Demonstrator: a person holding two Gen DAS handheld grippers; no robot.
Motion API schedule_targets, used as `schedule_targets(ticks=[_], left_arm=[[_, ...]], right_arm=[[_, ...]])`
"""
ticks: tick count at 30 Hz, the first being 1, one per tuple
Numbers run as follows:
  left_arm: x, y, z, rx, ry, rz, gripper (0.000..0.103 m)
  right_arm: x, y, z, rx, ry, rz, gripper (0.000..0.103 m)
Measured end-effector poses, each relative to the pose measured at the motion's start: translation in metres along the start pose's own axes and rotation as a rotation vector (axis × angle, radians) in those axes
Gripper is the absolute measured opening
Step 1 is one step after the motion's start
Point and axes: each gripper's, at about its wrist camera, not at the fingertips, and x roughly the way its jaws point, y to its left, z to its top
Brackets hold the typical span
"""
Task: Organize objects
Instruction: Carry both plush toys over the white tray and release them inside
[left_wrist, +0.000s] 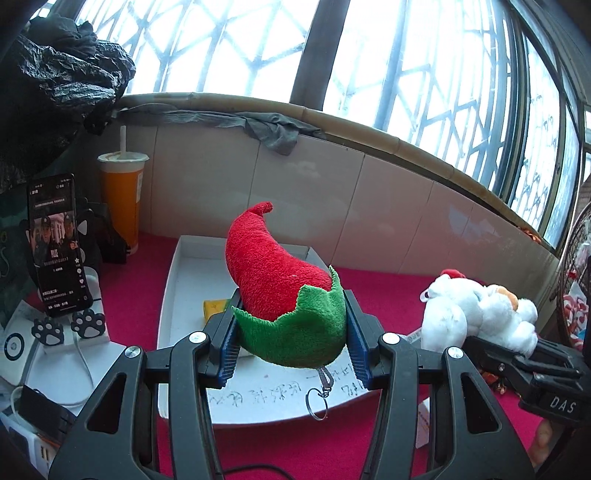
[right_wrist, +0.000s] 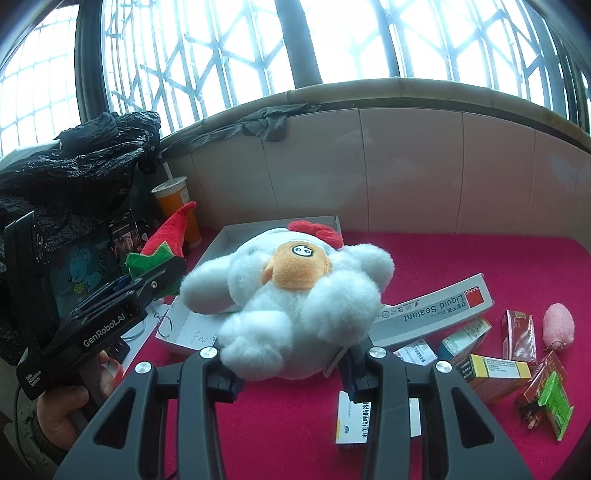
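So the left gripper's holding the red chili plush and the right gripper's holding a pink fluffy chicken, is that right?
Not quite: the plush chicken in the right gripper is white, as the right wrist view shows. The left gripper does hold the red chili plush.

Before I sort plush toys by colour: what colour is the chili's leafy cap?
Green cap, clearest in the left wrist view.
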Motion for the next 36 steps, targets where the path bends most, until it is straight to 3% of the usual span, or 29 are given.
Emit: schedule_targets(ticks=[13,25,36], left_arm=[[0.050,0.034,0.040,-0.062,0.031,0.088,0.049],[0.102,0.047,0.047,-0.098,0.102,0.101,0.050],[0.134,0.056,0.051,-0.132,0.133,0.092,0.050]], right_arm=[[0.061,0.021,0.017,-0.012,0.106,0.021,0.040],[0.123,0.033,0.012,0.004,0.231,-0.023,0.040],[0.156,0.033,0.017,0.019,0.234,-0.086,0.042]])
